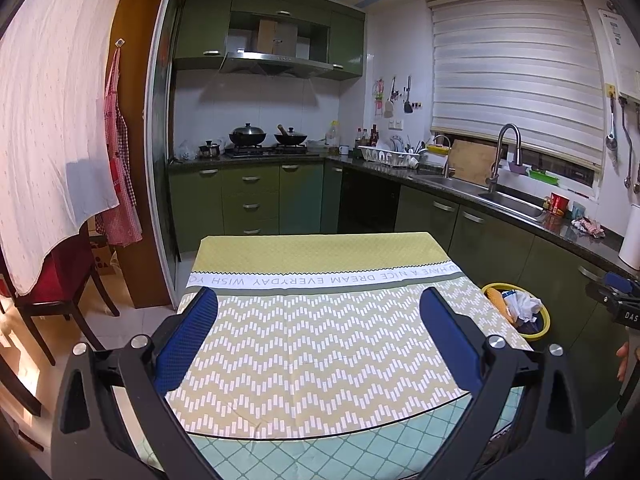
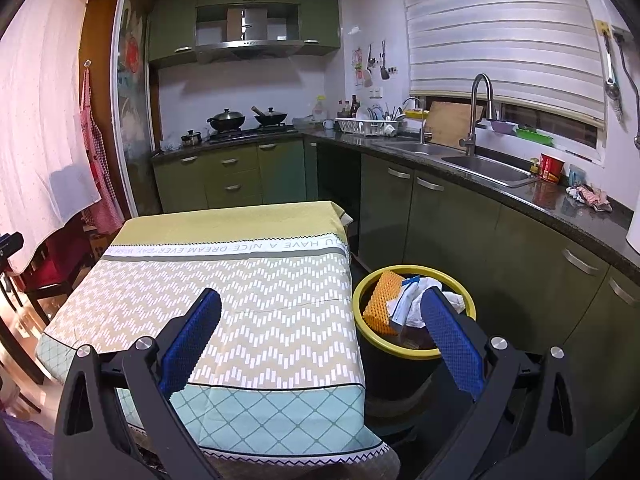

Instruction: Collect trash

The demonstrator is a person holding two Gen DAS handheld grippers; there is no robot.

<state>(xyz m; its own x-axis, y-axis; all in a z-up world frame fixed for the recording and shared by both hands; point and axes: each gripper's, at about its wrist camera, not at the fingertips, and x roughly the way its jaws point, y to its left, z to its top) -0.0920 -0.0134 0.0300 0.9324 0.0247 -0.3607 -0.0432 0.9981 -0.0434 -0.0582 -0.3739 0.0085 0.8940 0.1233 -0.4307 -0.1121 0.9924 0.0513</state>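
A black bin with a yellow rim (image 2: 362,286) stands on the floor right of the table; it also shows in the left wrist view (image 1: 538,334). It holds an orange waffle-textured sponge (image 2: 383,298), crumpled white paper (image 2: 414,304) and a blue-white wrapper. The table (image 2: 248,292) has a chevron-patterned cloth with nothing on it (image 1: 320,340). My left gripper (image 1: 319,306) is open and empty above the table. My right gripper (image 2: 321,308) is open and empty, above the table's right edge beside the bin. Its body shows at the right edge of the left wrist view (image 1: 618,294).
Green kitchen cabinets (image 2: 440,216) and a dark counter with a sink (image 2: 486,168) run along the back and right. A red cup (image 2: 551,167) and a crumpled cloth (image 2: 590,196) sit on the counter. A white curtain (image 1: 52,120) and a dark chair (image 1: 60,284) are at the left.
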